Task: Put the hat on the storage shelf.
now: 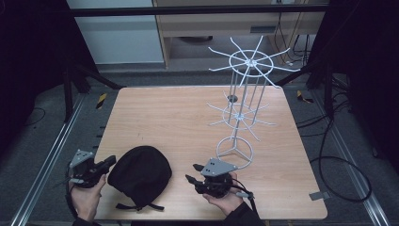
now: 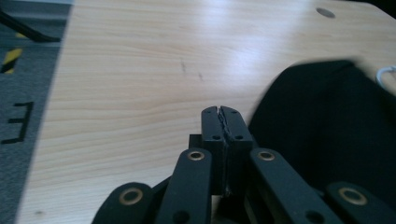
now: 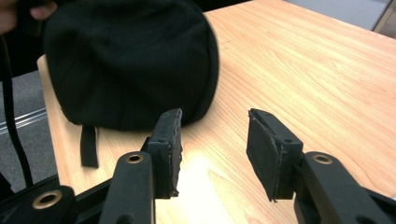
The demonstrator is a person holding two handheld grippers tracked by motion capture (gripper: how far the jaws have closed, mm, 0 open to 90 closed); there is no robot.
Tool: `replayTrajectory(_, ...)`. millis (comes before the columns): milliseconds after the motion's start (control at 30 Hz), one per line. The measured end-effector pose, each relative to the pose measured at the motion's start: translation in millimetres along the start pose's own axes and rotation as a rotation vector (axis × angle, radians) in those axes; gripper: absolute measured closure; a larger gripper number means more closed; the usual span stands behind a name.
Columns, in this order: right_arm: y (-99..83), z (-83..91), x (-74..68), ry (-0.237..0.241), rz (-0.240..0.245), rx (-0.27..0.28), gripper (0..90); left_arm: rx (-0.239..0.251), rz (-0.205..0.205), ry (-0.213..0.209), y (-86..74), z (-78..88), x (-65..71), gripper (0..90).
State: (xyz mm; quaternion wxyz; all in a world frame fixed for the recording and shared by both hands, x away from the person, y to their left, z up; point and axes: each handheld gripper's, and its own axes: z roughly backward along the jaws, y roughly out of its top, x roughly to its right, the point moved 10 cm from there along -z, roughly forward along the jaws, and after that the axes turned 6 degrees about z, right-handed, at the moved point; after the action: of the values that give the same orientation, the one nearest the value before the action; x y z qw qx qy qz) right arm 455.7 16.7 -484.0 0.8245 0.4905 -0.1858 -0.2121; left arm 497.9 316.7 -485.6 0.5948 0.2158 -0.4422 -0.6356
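With a gripper set at either side of it, a black cap (image 1: 140,175) is flanked at the table's (image 1: 179,117) near edge.

The left gripper (image 1: 110,161) is held with jaws pressed together and empty just beside the cap; the right gripper (image 1: 190,179) is aimed at it with jaws apart, nothing between them, likely for a grasp toward the white wire hat rack (image 1: 244,99) behind.

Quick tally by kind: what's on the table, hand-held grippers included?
Black cap: 1
White wire rack: 1
Hand-held gripper: 2, left hand-held gripper shut and empty, right hand-held gripper open and empty
Total: 4
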Motion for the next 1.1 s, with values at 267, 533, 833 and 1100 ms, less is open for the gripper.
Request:
replayTrajectory(267,-10.3,12.4,11.9,-0.030,-0.015,-0.003,54.6,0.043,-0.041,-0.006,9.0,18.7,-2.5,73.0)
replayTrajectory(533,-32.2,41.5,35.2,-0.093,-0.051,-0.010,52.8,-0.001,-0.153,-0.102,11.8,16.1,29.5,52.5)
replayTrajectory(833,-64.5,79.7,62.9,-0.176,-0.112,-0.033,50.3,-0.128,-0.281,-0.164,2.7,-1.8,51.5,44.4)
replayTrajectory(1100,-91.2,99.1,86.2,-0.236,-0.152,-0.070,49.1,-0.222,-0.382,-0.168,-11.4,-19.9,61.2,42.8)
